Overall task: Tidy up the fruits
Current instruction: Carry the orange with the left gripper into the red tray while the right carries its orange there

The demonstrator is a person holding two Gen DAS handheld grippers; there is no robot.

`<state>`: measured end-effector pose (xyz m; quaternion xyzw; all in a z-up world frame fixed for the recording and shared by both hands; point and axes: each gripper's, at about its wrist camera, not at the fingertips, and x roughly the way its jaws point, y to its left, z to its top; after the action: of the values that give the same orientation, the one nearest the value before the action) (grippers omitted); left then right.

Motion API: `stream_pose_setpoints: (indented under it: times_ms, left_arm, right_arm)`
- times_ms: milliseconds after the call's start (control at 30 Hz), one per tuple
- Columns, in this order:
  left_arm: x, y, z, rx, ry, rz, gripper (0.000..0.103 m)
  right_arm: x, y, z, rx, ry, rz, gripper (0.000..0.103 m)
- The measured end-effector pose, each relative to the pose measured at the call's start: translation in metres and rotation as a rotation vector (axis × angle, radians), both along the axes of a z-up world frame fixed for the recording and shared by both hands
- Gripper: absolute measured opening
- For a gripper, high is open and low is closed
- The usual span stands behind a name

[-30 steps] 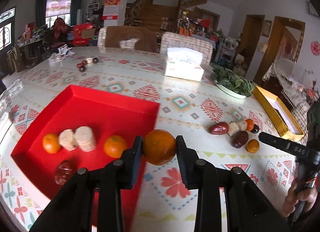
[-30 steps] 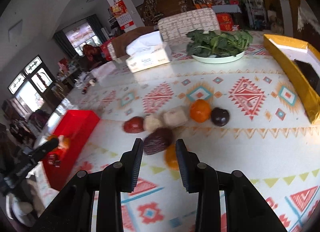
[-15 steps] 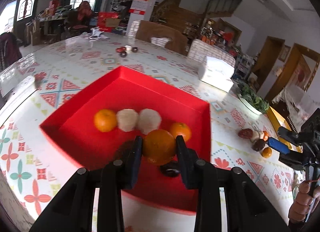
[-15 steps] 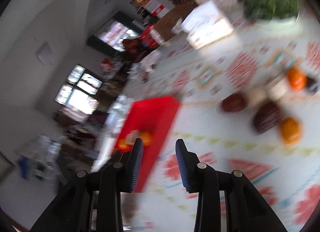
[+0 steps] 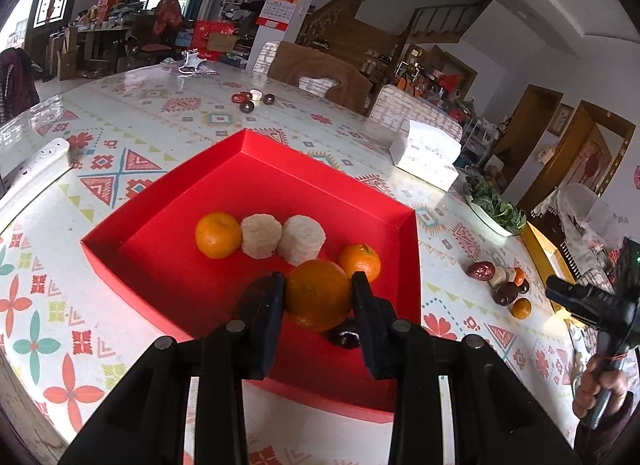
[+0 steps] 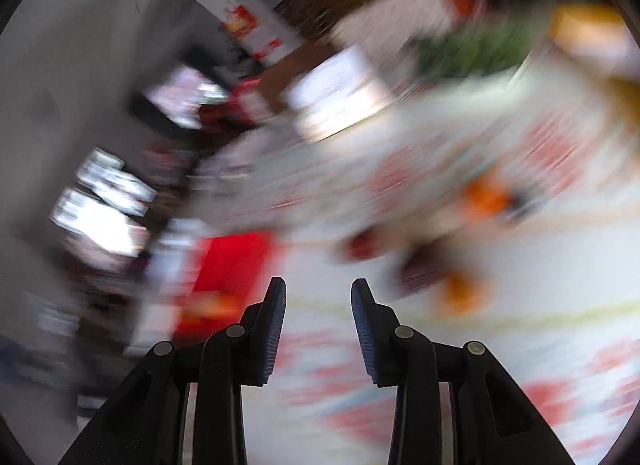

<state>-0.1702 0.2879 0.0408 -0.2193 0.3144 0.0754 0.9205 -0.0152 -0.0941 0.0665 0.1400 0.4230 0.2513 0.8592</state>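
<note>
An orange sits pinched between the pads of my left gripper above the red tray's near end, ready to join the two oranges just ahead. My empty right gripper is opening. I can read no writing anywhere.

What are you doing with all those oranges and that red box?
A person is sorting fruit with a gripper in each hand. The left gripper is clamped on an orange over the red tray. In the tray lie two more oranges, two pale peeled pieces and some dark fruit. A small pile of fruit waits on the table to the right. The right gripper holds nothing, its jaws are opening, and its view is blurred.
</note>
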Motion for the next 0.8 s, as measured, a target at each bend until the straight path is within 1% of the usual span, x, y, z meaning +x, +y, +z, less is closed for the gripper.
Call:
stream_pose_setpoints:
  times_ms: [67, 100, 200, 300, 333, 400, 433, 533, 633, 700, 800]
  left_arm:
    - [0.002, -0.003, -0.001, 0.0, 0.002, -0.007, 0.032]
    - [0.002, -0.005, -0.001, 0.001, 0.003, -0.011, 0.032]
    - [0.001, -0.01, 0.001, 0.015, 0.006, -0.016, 0.032]
    - [-0.001, -0.01, 0.004, 0.03, 0.006, -0.009, 0.032]
    - [-0.001, -0.009, 0.005, 0.034, 0.008, -0.005, 0.032]
    - [-0.001, -0.008, 0.005, 0.038, 0.013, 0.004, 0.032]
    - [-0.001, -0.007, 0.004, 0.037, 0.017, 0.008, 0.032]
    - [0.001, -0.006, 0.001, 0.033, 0.028, 0.013, 0.032]
    - [0.004, -0.007, -0.002, 0.031, 0.042, 0.014, 0.032]
    - [0.006, -0.007, -0.005, 0.029, 0.056, 0.019, 0.032]
    - [0.008, -0.006, -0.008, 0.033, 0.084, 0.037, 0.032]
  right_arm:
    - [-0.003, 0.002, -0.001, -0.152, -0.054, -0.028, 0.063]
    - [-0.002, 0.004, -0.004, -0.197, -0.062, -0.024, 0.065]
    - [0.001, 0.016, -0.018, -0.31, -0.066, -0.021, 0.065]
    - [0.012, 0.017, -0.038, -0.356, -0.024, -0.037, 0.065]
    - [0.015, 0.014, -0.044, -0.354, -0.008, -0.044, 0.064]
    - [0.017, 0.004, -0.051, -0.318, 0.01, -0.049, 0.049]
    - [0.017, 0.0, -0.053, -0.3, 0.018, -0.05, 0.036]
    - [0.013, -0.006, -0.053, -0.279, 0.011, -0.056, 0.036]
    - [0.004, -0.009, -0.046, -0.254, -0.001, -0.053, 0.036]
    - [-0.001, -0.006, -0.038, -0.214, -0.005, -0.036, 0.036]
    - [-0.005, 0.009, -0.024, -0.115, 0.007, 0.029, 0.036]
